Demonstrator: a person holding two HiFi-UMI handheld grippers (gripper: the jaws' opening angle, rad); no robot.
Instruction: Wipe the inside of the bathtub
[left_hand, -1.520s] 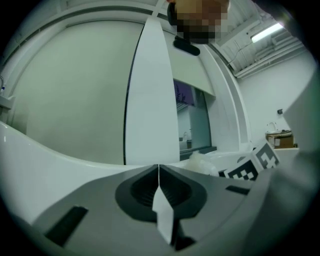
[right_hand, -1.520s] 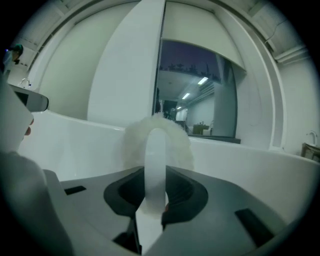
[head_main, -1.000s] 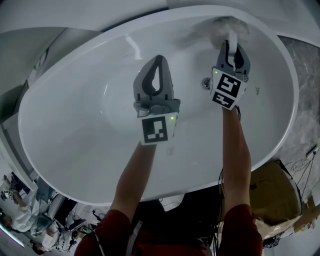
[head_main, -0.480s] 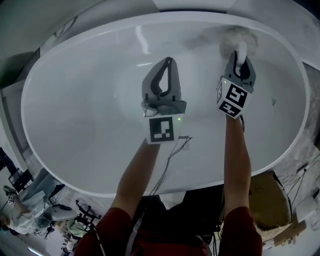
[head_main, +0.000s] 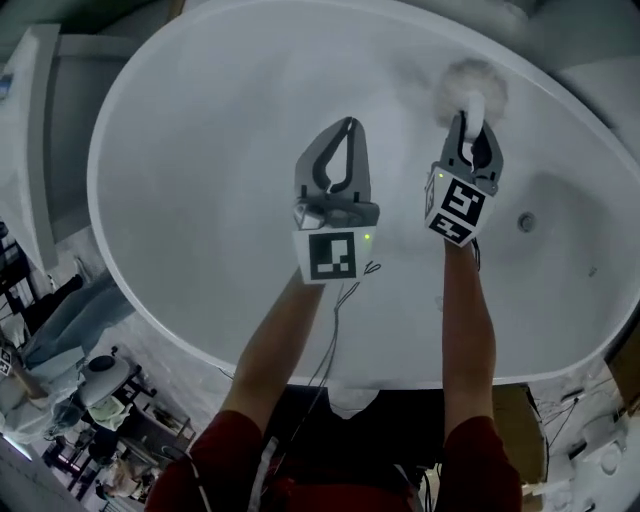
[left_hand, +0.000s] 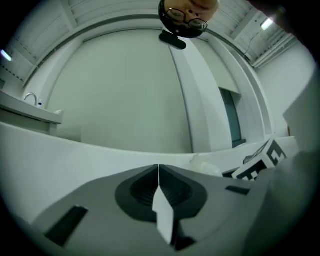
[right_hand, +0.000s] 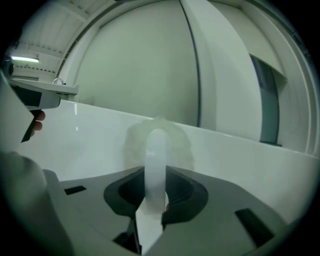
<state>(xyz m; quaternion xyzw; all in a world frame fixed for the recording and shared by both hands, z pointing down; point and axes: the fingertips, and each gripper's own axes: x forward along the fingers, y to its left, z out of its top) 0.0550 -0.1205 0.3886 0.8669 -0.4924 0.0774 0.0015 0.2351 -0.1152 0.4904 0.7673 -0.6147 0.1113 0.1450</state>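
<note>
Bathtub is lying below both arms. Right claw is clamping the handle of a fluffy scrubber, apparently pressing it against the bathtub's far inner wall to wipe. Left claw is hovering pinched together, empty, above the bathtub's middle.

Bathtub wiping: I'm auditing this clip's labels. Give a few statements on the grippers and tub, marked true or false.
The right gripper is shut on the white handle of a fluffy scrubber. True.
The left gripper holds a cloth. False: its jaws are together on nothing.
The scrubber's head rests against the bathtub's inner wall. True.
The drain lies directly under the left gripper. False: it lies to the right of the right gripper.
</note>
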